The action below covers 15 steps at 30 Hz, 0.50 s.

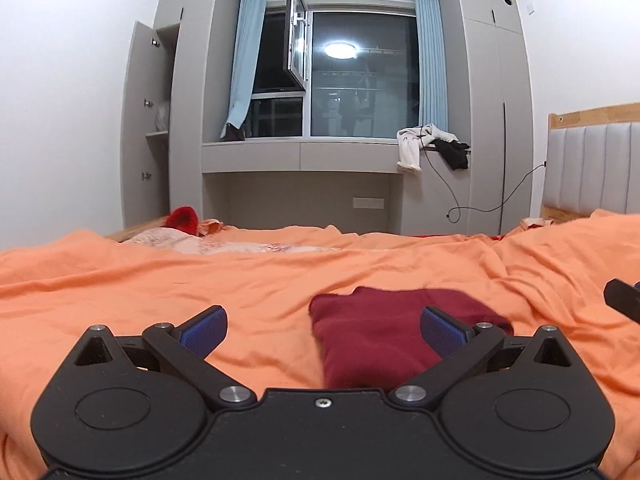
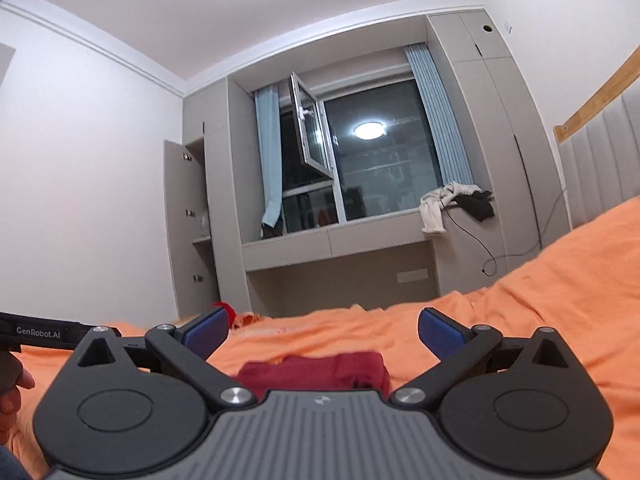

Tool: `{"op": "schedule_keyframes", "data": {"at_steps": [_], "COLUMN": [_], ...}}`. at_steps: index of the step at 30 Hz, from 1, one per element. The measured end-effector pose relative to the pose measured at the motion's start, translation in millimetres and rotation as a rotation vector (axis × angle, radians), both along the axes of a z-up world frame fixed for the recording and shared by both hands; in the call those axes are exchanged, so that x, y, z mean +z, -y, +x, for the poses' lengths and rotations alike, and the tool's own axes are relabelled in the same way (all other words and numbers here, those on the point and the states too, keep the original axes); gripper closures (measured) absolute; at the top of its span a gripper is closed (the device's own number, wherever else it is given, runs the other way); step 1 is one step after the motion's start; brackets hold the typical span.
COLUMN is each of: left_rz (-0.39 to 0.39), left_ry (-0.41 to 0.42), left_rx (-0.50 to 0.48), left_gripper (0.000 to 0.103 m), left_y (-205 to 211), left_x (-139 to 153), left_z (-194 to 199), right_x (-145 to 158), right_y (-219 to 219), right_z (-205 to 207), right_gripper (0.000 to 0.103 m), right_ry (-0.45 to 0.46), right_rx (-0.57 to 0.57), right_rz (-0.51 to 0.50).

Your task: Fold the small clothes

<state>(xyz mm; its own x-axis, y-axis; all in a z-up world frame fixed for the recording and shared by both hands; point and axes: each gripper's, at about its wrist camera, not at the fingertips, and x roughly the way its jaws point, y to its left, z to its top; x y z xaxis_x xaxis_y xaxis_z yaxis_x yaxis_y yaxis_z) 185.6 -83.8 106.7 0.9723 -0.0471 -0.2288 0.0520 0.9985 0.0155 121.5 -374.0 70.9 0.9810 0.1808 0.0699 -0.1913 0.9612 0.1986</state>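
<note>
The dark red folded garment [image 1: 384, 336] lay on the orange bedsheet [image 1: 240, 280], in front of both grippers and touched by neither. The left gripper [image 1: 323, 326] stood spread wide, its blue pads [image 1: 204, 330] clear of the cloth. The right gripper [image 2: 323, 332] was likewise spread and empty, with the garment [image 2: 320, 372] just below it. Beyond, white and black clothes [image 1: 430, 144] hung over the grey window ledge [image 1: 300, 152].
</note>
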Motion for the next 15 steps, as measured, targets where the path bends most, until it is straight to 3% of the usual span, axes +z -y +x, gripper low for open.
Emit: {"op": "schedule_keyframes", "data": {"at_steps": [5, 15], "left_rz": [0.002, -0.008], "left_ry": [-0.027, -0.051], "left_rx": [-0.005, 0.02], "left_gripper": [0.001, 0.001], "left_y": [-7.5, -23.8], "left_x": [-25.2, -69.9], "left_z": [-20.4, -33.6], "right_x": [-18.9, -41.2], "right_y": [-10.9, -32.4], "right_z": [-19.3, -37.3], "right_gripper": [0.0, 0.0], "right_ry": [-0.087, -0.141], "right_rx": [-0.051, -0.082], "right_rz": [-0.007, -0.094]}}
